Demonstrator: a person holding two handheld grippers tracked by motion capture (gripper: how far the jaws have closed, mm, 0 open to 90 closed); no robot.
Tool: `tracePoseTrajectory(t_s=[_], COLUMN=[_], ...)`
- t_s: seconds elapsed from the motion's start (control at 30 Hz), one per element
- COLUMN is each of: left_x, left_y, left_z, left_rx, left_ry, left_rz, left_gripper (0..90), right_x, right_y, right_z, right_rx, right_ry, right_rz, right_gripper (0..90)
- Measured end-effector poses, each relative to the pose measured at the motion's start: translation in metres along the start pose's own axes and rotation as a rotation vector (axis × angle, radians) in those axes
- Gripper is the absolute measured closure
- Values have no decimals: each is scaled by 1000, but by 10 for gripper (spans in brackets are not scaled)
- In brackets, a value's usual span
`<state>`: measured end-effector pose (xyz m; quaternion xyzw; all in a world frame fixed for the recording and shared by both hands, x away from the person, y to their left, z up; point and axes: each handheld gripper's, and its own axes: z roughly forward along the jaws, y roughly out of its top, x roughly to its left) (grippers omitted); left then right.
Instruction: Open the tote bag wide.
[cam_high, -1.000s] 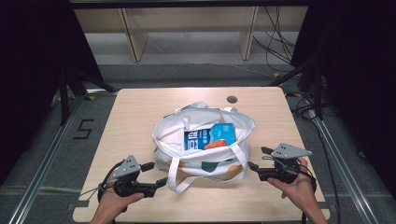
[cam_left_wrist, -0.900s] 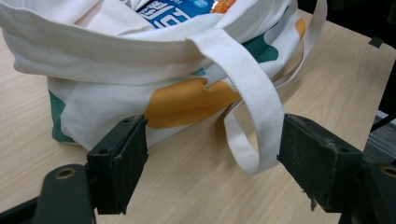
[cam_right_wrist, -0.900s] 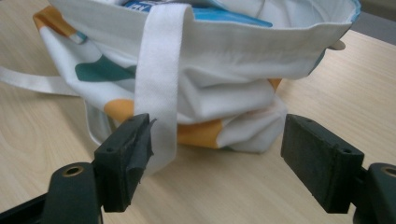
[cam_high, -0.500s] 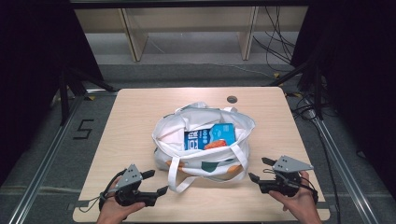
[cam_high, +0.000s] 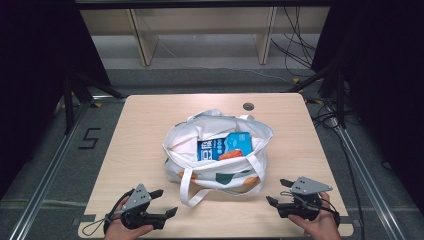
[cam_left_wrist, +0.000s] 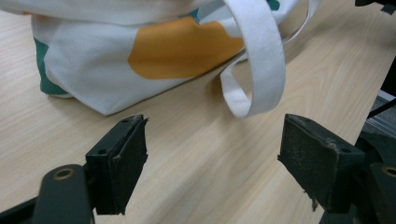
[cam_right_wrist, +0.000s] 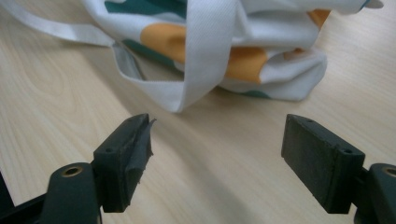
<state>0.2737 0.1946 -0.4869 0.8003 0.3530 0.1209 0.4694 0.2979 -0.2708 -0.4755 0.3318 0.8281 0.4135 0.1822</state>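
Black rubber pads on my left gripper are spread wide with nothing between them, and the right gripper is the same, wide apart and empty. Both hover low over the near edge of the table, one at each side of the bag.

Just ahead of them sits the tote bag, mid-table, mouth open, with a blue box and something orange inside (can't tell what). It's white cloth with orange and teal patches, so soft and floppy; I'd guess it slumps wherever I don't support it, and the contents give it some weight. The handle strap loops down onto the table right in front of my left gripper, and another strap loop hangs ahead of the right one. Those flat woven straps look like the best place to pinch, not slippery, nothing fragile about them.

Compared with a second ago, both grippers have pulled back toward me and dropped lower, farther from the bag. The bag itself hasn't budged.
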Motion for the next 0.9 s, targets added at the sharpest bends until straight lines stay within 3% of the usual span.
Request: tracePoseTrajectory(t_s=[0.17, 0.43, 0.5, 0.53, 0.8, 0.87, 0.9], left_x=[-1, -2, -2, -3, -2, -1, -2], left_y=[-4, -5, -6, -6, -6, -6, -7], left_z=[1, 3, 4, 4, 6, 5, 6], left_rx=[19, 51, 48, 47, 38, 57, 41], left_ry=[7, 25, 20, 23, 20, 28, 20], left_rz=[10, 82, 72, 46, 63, 70, 36], left_gripper=[224, 218, 219, 219, 218, 217, 217], right_x=[4, 5, 5, 5, 6, 6, 6], right_y=[-7, -15, -16, -16, -17, -17, -17], right_z=[0, -3, -3, -3, 1, 1, 1], right_rx=[23, 31, 37, 37, 55, 61, 55], right_ry=[11, 19, 21, 21, 27, 36, 22], right_rz=[-7, -7, -4, -4, -24, -26, -30], right_gripper=[251, 248, 248, 248, 248, 248, 248])
